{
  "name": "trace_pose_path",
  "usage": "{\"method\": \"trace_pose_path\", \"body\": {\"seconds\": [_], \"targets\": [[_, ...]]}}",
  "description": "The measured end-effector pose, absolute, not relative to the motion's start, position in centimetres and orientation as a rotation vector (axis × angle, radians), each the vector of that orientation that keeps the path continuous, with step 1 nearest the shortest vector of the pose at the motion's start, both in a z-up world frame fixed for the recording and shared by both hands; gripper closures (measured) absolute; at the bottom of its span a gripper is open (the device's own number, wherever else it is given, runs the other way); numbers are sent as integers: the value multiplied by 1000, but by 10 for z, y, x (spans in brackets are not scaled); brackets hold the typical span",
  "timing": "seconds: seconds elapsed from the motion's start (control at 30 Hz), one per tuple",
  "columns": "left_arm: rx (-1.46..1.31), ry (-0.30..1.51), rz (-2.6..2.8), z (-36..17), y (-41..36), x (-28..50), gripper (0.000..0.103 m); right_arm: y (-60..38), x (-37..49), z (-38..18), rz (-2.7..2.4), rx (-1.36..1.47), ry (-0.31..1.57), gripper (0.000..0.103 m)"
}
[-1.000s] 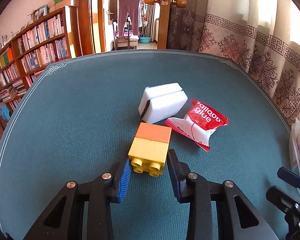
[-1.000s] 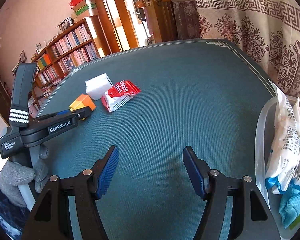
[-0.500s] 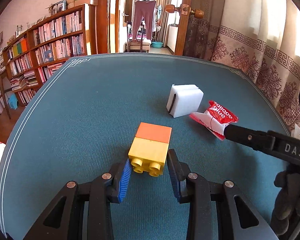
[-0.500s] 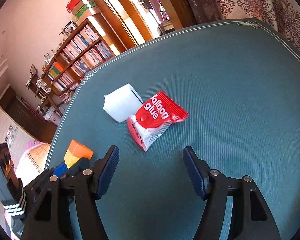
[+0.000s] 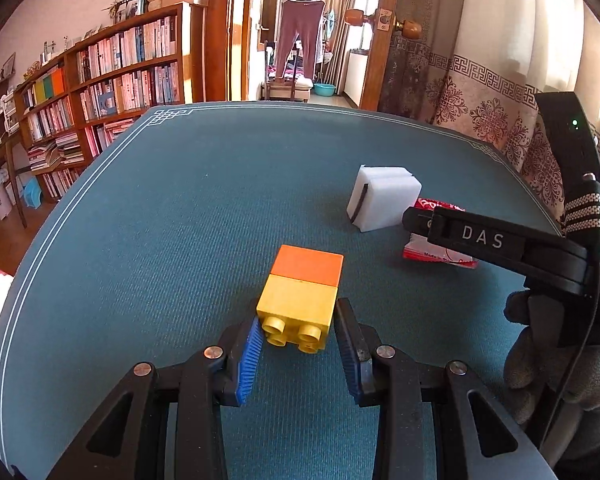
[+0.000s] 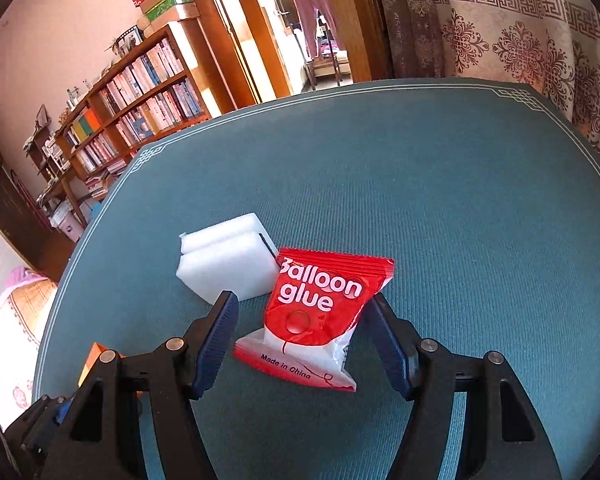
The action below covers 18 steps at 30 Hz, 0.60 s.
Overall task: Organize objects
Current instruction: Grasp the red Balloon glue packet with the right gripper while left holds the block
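A yellow and orange toy block (image 5: 300, 292) lies studs toward me between the blue pads of my left gripper (image 5: 298, 332), which is shut on it just above the green table mat (image 5: 180, 220). A red "Balloon glue" packet (image 6: 316, 312) lies flat on the mat between the fingers of my right gripper (image 6: 302, 320), which is open; its pads stand at the packet's sides without pressing. A white sponge block (image 6: 228, 264) sits touching the packet's far left corner. In the left wrist view the right gripper's finger (image 5: 480, 236) covers most of the packet (image 5: 436, 254).
A gloved hand (image 5: 560, 360) holds the right gripper at the right edge of the left wrist view. Bookshelves (image 5: 112, 80) stand beyond the mat's left side, patterned curtains (image 6: 520, 40) to the right, and an open doorway (image 5: 304, 52) behind the table.
My right gripper has swept left across the mat and now straddles the glue packet. The left gripper, still shut on the block, has shifted slightly and rolled a little.
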State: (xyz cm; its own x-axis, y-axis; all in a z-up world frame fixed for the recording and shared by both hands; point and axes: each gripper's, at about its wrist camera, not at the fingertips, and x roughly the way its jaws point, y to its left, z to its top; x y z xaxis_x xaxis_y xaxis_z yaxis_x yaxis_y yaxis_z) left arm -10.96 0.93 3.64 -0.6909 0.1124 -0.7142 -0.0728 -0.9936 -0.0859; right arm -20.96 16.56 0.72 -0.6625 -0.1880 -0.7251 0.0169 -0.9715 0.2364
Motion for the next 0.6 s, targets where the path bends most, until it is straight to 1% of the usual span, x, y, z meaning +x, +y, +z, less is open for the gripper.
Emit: {"method": "trace_pose_path", "body": {"seconds": [0.03, 0.07, 0.1, 0.13, 0.4, 0.6], "targets": [[-1188, -79, 2798, 36, 9, -110, 66, 164, -210, 6, -2757, 1232, -297, 38], [-1188, -79, 2798, 36, 9, -109, 66, 166, -203, 4, -2768, 1222, -273, 45], [-1188, -78, 2797, 36, 9, -109, 66, 165, -200, 4, -2777, 1221, -243, 57], [-1189, -79, 2796, 36, 9, -109, 66, 165, -197, 3, -2780, 1218, -225, 59], [-1174, -87, 2781, 37, 10, -106, 66, 169, -168, 3, -2791, 1191, -216, 60], [-1153, -91, 2750, 41, 16, -101, 66, 182, -137, 9, -2804, 1170, -282, 60]]}}
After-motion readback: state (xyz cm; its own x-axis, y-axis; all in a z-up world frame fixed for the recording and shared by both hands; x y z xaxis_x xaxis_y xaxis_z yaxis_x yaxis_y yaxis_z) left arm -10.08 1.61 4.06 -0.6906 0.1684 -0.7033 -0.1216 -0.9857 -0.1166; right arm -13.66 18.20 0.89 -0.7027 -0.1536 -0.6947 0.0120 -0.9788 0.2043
